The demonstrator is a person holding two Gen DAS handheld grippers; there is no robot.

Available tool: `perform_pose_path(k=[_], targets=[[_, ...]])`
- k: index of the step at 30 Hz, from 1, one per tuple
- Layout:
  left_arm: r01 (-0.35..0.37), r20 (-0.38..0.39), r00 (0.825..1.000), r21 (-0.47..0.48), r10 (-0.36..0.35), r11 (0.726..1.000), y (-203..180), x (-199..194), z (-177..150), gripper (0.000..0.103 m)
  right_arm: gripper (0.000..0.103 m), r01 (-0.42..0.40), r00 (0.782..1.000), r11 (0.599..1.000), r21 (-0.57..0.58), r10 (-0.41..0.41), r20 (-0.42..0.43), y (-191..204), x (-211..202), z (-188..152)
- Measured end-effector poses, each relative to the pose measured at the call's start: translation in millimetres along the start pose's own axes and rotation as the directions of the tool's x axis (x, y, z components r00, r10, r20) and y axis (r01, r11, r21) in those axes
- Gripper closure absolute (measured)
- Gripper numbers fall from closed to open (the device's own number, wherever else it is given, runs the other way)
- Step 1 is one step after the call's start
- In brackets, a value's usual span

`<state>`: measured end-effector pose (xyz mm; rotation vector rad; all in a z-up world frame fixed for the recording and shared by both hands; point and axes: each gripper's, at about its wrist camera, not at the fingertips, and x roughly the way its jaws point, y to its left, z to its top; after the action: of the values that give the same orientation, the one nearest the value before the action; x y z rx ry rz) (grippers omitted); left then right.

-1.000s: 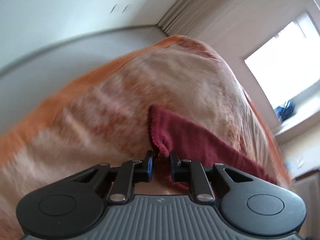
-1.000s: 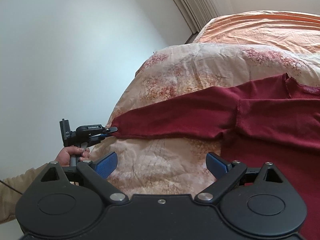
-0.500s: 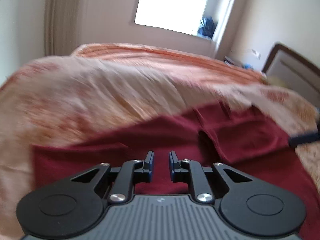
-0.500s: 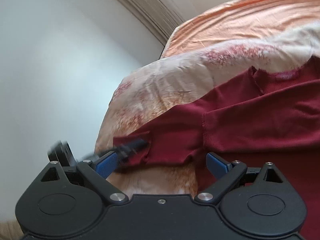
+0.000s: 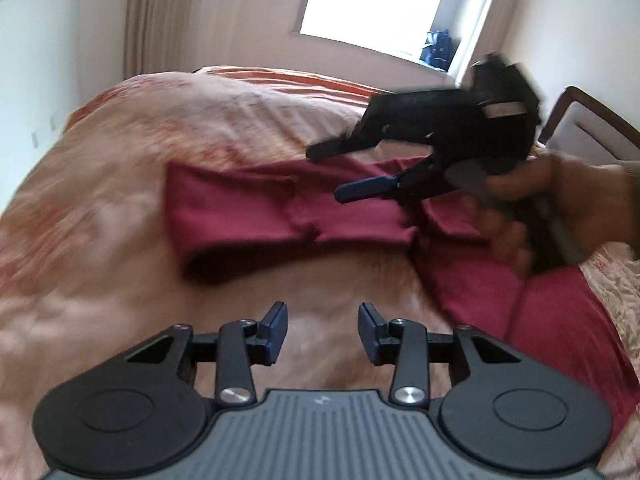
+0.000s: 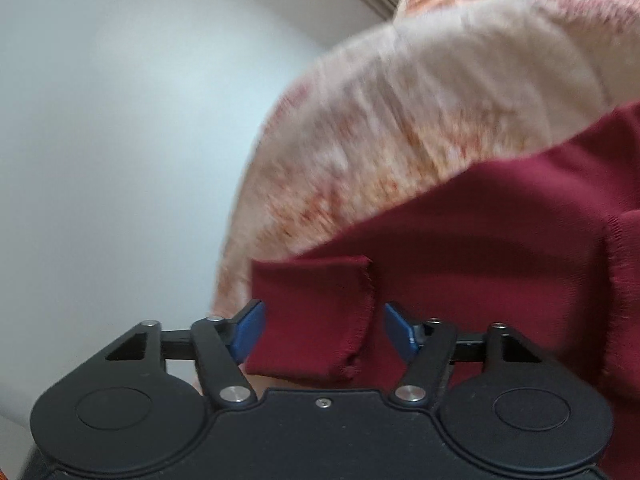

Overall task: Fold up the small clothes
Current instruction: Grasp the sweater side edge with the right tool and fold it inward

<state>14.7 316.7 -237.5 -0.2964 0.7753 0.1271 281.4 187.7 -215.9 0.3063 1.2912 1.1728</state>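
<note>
You worked over a bed spread with a peach floral quilt (image 5: 120,184), pale walls (image 6: 120,120) around you, beige curtains (image 5: 160,12) beside a bright window (image 5: 372,0), a dark headboard (image 5: 592,120) right.

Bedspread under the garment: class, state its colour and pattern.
Bedspread: cream with blurred orange-red floral print; clearest in the left wrist view.

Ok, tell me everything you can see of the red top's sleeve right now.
The sleeve is dark red knit, lying flat on the floral bedspread and folded back on itself, so its cuff overlies the sleeve. The cuff's edge looks slightly frayed. It sits between the open fingers of the right claw, which is not gripping it. The left claw is open and off it.
</note>
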Motion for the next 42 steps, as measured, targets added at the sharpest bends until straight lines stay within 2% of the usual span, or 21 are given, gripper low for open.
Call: perform_pose_path(k=[3,8,9,10,12,14,15,19,25,30,32,38,42], targets=[[-0.029,-0.008,1.0,-0.043,0.029,0.999,13,-17,-11,0.057,0.042,-0.007,0.999,1.0,0.029,0.008,-0.044,-11,19,-7],[-0.081,-0.036,0.996,-0.122,0.077,0.989,26,-23,-21,0.056,0.063,-0.044,0.996,0.994,0.097,0.051,-0.071,-17,39,-10],[-0.09,-0.04,0.996,-0.135,0.085,0.987,27,-24,-21,0.056,0.079,-0.047,0.995,0.996,0.082,0.053,-0.08,-14,42,-10],[-0.097,-0.045,0.995,-0.15,0.092,0.984,28,-24,-20,0.056,0.101,-0.047,0.995,0.997,0.067,0.052,-0.081,-10,42,-8],[-0.107,-0.046,0.994,-0.162,0.101,0.981,27,-23,-18,0.055,0.1,-0.058,0.997,0.997,0.054,0.061,-0.053,-5,31,-8],[-0.109,-0.04,0.994,-0.162,0.104,0.981,23,-22,-12,0.05,0.1,-0.095,0.995,0.994,0.057,0.096,-0.004,-2,9,-6],[-0.108,-0.037,0.994,-0.159,0.104,0.981,21,-21,-9,0.047,0.1,-0.124,0.992,0.991,0.059,0.123,0.027,-3,-8,-6],[-0.088,-0.03,0.996,-0.12,0.085,0.989,0,-10,5,0.046,0.1,-0.148,0.982,0.987,0.062,0.139,0.128,-21,-86,-1],[-0.038,-0.028,0.999,-0.068,0.036,0.997,-43,11,25,0.045,0.1,-0.068,0.961,0.996,0.065,0.048,0.271,-80,-223,3],[0.007,-0.049,0.999,-0.016,-0.008,1.0,-87,33,37,0.044,0.1,0.047,0.93,0.994,0.098,-0.079,0.36,-141,-325,-4],[0.021,-0.056,0.998,0.006,-0.02,1.0,-105,41,41,0.044,0.1,0.084,0.918,0.989,0.123,-0.125,0.375,-167,-354,-12],[0.04,-0.08,0.996,0.06,-0.035,0.997,-146,61,51,0.042,0.1,0.142,0.901,0.967,0.213,-0.216,0.377,-233,-387,-36],[0.047,-0.091,0.995,0.087,-0.039,0.995,-165,69,56,0.042,0.1,0.099,0.887,0.966,0.238,-0.194,0.419,-256,-415,-48]])
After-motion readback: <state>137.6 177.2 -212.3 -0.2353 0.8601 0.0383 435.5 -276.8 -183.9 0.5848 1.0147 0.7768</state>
